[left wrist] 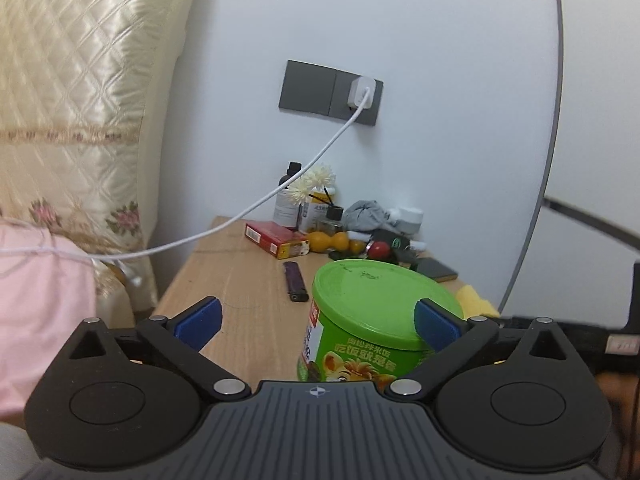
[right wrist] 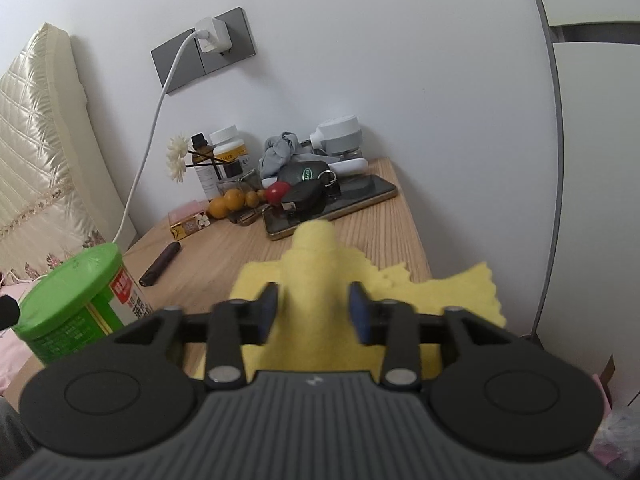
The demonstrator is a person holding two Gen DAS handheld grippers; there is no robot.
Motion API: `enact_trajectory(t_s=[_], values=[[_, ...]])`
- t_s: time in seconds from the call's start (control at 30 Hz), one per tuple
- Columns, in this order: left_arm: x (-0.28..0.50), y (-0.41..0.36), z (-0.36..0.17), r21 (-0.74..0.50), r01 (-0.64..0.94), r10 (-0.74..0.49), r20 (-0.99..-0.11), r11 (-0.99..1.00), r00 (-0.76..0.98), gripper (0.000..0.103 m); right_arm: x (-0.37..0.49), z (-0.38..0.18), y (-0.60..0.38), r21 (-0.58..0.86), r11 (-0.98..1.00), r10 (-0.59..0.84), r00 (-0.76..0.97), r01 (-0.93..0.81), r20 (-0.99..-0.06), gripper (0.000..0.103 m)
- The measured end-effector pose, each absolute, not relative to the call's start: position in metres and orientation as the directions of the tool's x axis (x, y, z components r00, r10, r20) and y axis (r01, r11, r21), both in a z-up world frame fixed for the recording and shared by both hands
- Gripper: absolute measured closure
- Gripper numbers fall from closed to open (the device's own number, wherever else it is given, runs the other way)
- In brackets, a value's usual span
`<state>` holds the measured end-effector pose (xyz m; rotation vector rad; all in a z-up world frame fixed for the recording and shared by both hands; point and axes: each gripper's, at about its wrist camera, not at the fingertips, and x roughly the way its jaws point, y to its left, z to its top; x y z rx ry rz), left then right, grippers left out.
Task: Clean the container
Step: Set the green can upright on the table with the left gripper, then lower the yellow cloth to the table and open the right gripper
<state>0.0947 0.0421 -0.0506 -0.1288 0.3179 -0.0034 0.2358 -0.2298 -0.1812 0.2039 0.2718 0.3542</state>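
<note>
A green round container (left wrist: 372,320) with a green lid stands upright on the wooden bedside table (left wrist: 240,280). It also shows at the left of the right wrist view (right wrist: 76,300). My left gripper (left wrist: 318,324) is open; the container sits between its blue pads, close to the right pad, with a wide gap to the left pad. My right gripper (right wrist: 314,312) is shut on a yellow cloth (right wrist: 316,276), which bunches up between the pads and spreads over the table beneath.
At the back of the table lie a dark lighter (left wrist: 295,281), a red box (left wrist: 276,238), bottles (right wrist: 224,156), oranges (right wrist: 230,202), keys on a phone (right wrist: 332,204) and a grey rag. A white charger cable (left wrist: 256,204) hangs from the wall socket. A bed headboard (left wrist: 72,100) stands left.
</note>
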Motion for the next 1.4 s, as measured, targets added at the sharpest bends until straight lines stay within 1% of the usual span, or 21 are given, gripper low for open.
enact_trajectory(t_s=[0.03,0.1,0.13,0.23,0.33,0.4,0.53,0.6,0.73,0.93,1.3,1.4], values=[[0.093,0.041,-0.048,-0.112,-0.019,-0.017,-0.313,0.993,0.950,0.000,0.233,-0.179,-0.229,0.239,0.918,0.369,0.902,-0.316,-0.224,0.055],[0.090,0.039,-0.044,-0.102,-0.024,-0.010,-0.321,0.994,0.947,0.000,0.225,-0.173,-0.227,0.230,0.918,0.373,0.902,-0.324,-0.218,0.043],[0.088,0.039,-0.042,-0.100,-0.029,-0.005,-0.329,0.995,0.944,0.000,0.218,-0.170,-0.225,0.226,0.917,0.375,0.902,-0.328,-0.215,0.040],[0.081,0.037,-0.037,-0.090,-0.041,0.009,-0.335,0.995,0.942,0.000,0.197,-0.161,-0.221,0.213,0.916,0.383,0.901,-0.341,-0.204,0.039],[0.075,0.036,-0.032,-0.086,-0.019,-0.013,-0.348,0.996,0.938,0.000,0.177,-0.152,-0.218,0.200,0.914,0.391,0.900,-0.354,-0.194,0.033],[0.069,0.036,-0.028,-0.096,-0.002,-0.031,-0.348,0.995,0.937,0.000,0.163,-0.147,-0.215,0.191,0.912,0.396,0.899,-0.362,-0.187,0.026],[0.056,0.036,-0.021,-0.103,-0.017,-0.019,-0.338,0.995,0.941,0.000,0.136,-0.135,-0.210,0.174,0.909,0.407,0.897,-0.379,-0.174,0.021],[0.048,0.035,-0.019,-0.104,-0.027,-0.009,-0.328,0.994,0.945,0.000,0.122,-0.131,-0.208,0.166,0.910,0.405,0.900,-0.380,-0.162,0.010],[0.036,0.036,-0.018,-0.105,-0.076,0.039,-0.323,0.992,0.945,0.000,0.099,-0.130,-0.207,0.153,0.923,0.373,0.917,-0.352,-0.142,0.001],[0.021,0.041,-0.019,-0.136,-0.080,0.032,-0.324,0.987,0.945,0.000,0.079,-0.134,-0.206,0.128,0.934,0.349,0.927,-0.334,-0.133,0.000],[0.023,0.040,-0.032,-0.126,-0.097,0.043,-0.374,0.987,0.926,0.000,0.067,-0.137,-0.198,0.066,0.950,0.312,0.936,-0.305,-0.161,0.000],[0.023,0.039,-0.034,-0.125,-0.094,0.040,-0.380,0.988,0.924,0.000,0.068,-0.138,-0.199,0.077,0.955,0.297,0.940,-0.287,-0.169,0.000]])
